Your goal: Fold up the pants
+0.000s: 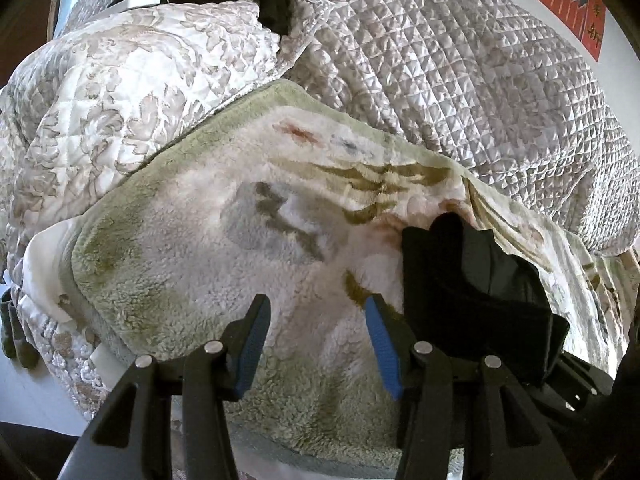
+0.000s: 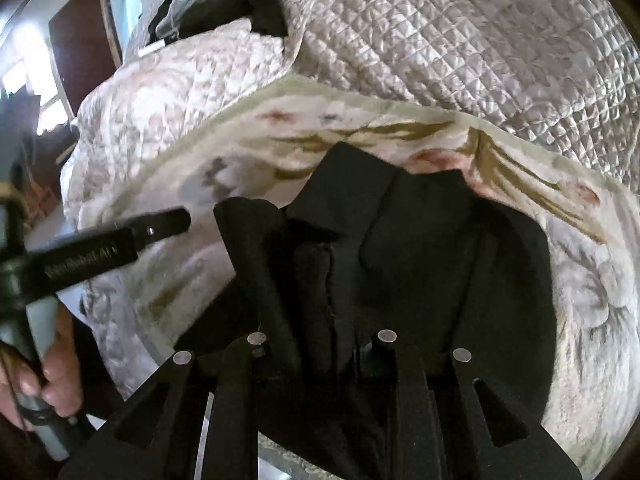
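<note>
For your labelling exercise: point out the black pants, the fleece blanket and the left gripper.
black pants (image 2: 440, 248), right wrist view, on the flat middle fabric.
fleece blanket (image 1: 192, 264), left wrist view, on its bare fluffy surface.
left gripper (image 1: 316, 344), left wrist view, midway between its blue-padded fingertips.

Bed covered by a quilt (image 1: 460, 80), bearing a fleece blanket (image 1: 208, 248) on which black pants (image 2: 420, 248) lie.

Fleece floral blanket (image 1: 192, 248), quilted comforter (image 1: 460, 80), red wall poster (image 1: 576, 8)
</note>
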Tool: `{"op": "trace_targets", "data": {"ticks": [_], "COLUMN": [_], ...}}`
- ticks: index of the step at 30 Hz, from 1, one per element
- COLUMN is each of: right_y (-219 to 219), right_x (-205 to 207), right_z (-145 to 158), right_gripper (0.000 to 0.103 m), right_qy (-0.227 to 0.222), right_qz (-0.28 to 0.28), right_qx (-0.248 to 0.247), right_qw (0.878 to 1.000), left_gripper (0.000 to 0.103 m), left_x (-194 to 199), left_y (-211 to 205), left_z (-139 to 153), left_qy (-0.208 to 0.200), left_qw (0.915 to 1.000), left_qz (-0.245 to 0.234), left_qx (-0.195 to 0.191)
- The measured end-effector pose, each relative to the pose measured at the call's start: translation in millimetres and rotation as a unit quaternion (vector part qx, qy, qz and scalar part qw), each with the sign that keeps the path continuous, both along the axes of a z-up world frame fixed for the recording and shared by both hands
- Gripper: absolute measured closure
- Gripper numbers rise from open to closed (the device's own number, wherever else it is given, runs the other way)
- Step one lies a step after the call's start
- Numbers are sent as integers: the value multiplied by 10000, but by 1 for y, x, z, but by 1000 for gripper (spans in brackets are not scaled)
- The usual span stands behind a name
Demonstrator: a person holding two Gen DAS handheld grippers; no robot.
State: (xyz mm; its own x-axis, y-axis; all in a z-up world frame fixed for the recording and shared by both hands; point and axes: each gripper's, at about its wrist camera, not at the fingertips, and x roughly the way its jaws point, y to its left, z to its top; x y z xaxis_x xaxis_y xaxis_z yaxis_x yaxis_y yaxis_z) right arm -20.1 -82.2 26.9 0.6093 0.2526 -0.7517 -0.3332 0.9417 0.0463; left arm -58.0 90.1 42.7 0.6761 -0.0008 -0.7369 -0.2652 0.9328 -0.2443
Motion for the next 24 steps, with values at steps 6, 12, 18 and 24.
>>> {"op": "trace_targets", "data": {"ticks": [6, 12, 18, 24], "right_y": [-3, 4, -28, -45], "right_x": [-4, -19, -32, -19], "right_z": [0, 20, 36, -8], "right_gripper": [53, 46, 48, 74], "right_qy": [46, -31, -546, 273], "right_qz": [252, 705, 146, -204], "right_qx": [432, 960, 1181, 1079], "right_qw": [9987, 9929, 9914, 9936], "left_gripper": [51, 51, 51, 51], "left_x": [-2, -6, -8, -3], "left_y": [4, 9, 9, -11], "left_z": [1, 5, 8, 16], "left_qy": [-45, -154, -263, -406], "left_qw": [10000, 9998, 9996, 9986], "left_qz": [77, 139, 99, -317], "left_qx": [-17, -35, -63, -103]}}
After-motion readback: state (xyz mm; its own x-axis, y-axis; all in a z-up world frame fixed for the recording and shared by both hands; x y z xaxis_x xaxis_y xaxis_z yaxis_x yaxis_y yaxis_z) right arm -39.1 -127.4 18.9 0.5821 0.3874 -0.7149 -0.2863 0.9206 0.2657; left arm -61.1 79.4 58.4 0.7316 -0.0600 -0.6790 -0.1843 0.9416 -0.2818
